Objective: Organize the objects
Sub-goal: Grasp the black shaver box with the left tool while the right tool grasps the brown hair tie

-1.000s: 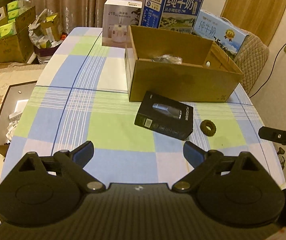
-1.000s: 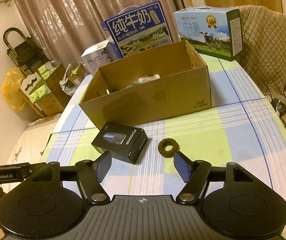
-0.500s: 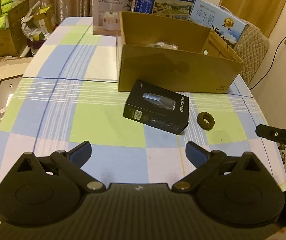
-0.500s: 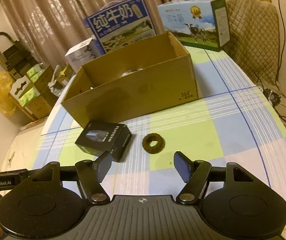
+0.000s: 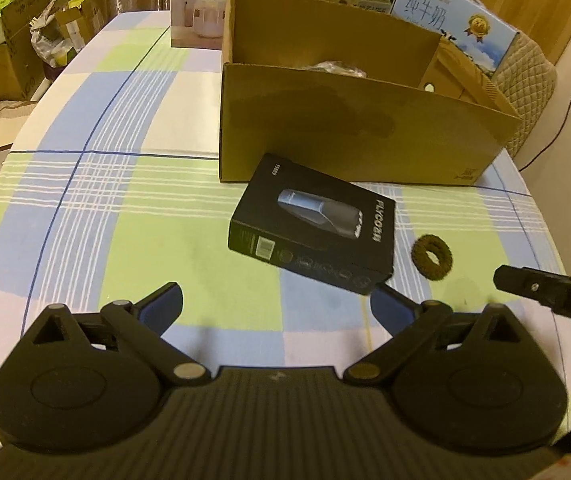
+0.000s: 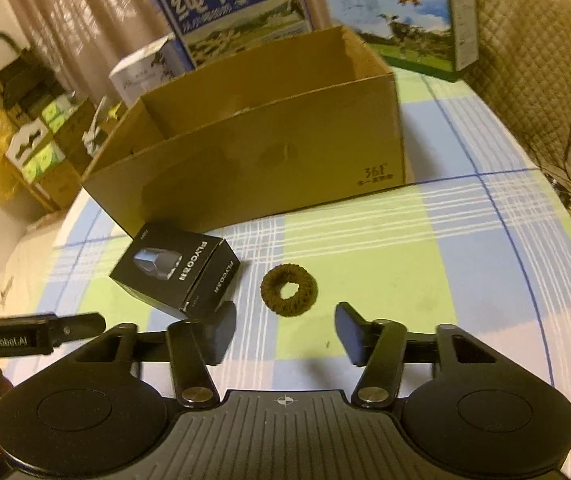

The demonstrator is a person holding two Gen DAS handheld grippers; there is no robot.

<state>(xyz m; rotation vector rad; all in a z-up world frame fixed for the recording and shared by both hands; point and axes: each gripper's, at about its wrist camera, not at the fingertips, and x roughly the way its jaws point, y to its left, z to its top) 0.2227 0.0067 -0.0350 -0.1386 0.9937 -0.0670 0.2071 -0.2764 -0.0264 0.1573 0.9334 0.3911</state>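
Covering the table (image 5: 133,216), a blue-green checked cloth; curtains (image 6: 65,12) far. Cardboard box (image 5: 357,140) contents unclear. Left gripper (image 5: 275,304) released; right gripper (image 6: 285,330) just narrowing, empty, near hair tie (image 6: 289,290).

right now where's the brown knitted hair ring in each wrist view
Left wrist view: the brown knitted hair ring lies at right of centre on the checked tablecloth, right of the black shaver box.
Right wrist view: the ring lies near centre, just ahead of the right gripper, again right of the black box.
Shared landmark: the open cardboard box behind both.
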